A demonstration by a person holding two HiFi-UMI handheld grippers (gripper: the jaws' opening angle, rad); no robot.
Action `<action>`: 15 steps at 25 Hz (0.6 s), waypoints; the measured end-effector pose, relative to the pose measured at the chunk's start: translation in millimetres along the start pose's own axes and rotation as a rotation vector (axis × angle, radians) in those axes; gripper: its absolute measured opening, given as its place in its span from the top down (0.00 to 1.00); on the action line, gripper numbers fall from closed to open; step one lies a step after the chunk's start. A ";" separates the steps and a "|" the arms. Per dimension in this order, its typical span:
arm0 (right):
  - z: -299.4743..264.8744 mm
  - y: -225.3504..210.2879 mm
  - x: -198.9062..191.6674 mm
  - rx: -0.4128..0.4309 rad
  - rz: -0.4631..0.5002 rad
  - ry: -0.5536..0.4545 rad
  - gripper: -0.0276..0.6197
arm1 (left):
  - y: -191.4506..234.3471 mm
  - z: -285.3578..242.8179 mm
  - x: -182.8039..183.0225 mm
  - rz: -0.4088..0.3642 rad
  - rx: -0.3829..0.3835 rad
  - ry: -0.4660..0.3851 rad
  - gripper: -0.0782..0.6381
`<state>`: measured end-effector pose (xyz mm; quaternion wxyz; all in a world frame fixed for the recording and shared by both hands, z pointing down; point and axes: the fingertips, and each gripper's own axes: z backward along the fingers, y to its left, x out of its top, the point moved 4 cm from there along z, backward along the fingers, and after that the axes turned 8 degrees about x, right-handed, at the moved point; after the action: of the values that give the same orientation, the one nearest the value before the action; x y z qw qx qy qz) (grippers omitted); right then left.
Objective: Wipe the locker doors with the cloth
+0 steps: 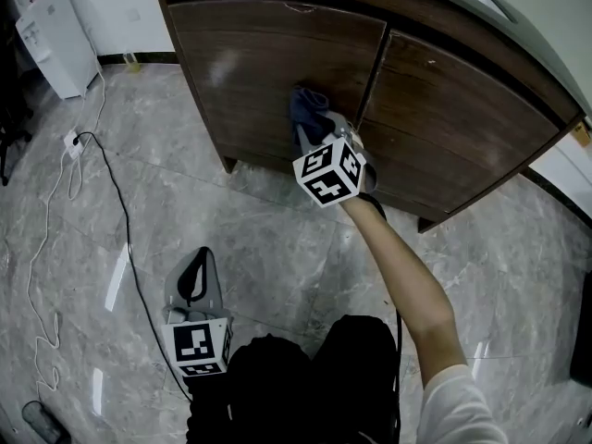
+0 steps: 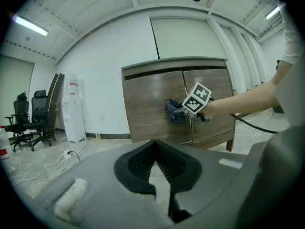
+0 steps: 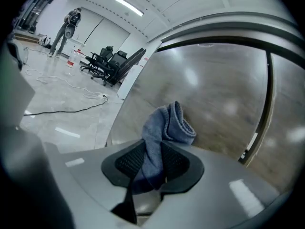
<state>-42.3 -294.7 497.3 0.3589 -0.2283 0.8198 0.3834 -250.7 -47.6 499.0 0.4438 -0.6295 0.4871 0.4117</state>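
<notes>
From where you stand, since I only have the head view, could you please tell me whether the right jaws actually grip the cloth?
Observer: Yes, the right gripper view shows the right gripper clamped on the blue cloth, which bunches beyond its jaws.
Operator: Thank you; does the left one hold anything?
Observer: No, the left gripper is shut and empty in its own view.

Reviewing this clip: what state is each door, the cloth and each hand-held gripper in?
Left dark wooden locker door: closed.
Right dark wooden locker door: closed.
Blue terry cloth: bunched, pressed to the left door.
Right hand-held gripper: shut on the cloth.
Left hand-held gripper: shut, empty.
</notes>
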 end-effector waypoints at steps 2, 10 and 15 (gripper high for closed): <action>6.9 -9.0 17.9 -0.013 0.002 -0.023 0.79 | 3.4 0.6 3.1 -0.002 0.005 -0.004 0.89; 30.8 -40.0 82.9 -0.078 0.037 -0.098 0.79 | 18.6 6.6 11.5 -0.001 0.040 -0.028 0.89; 42.1 -54.0 115.9 -0.097 0.046 -0.141 0.79 | 25.8 10.9 9.9 0.001 0.054 -0.020 0.89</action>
<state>-63.8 -305.2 364.9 0.3956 -0.1990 0.7780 0.4457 -275.1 -43.0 482.6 0.4653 -0.6127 0.4940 0.4051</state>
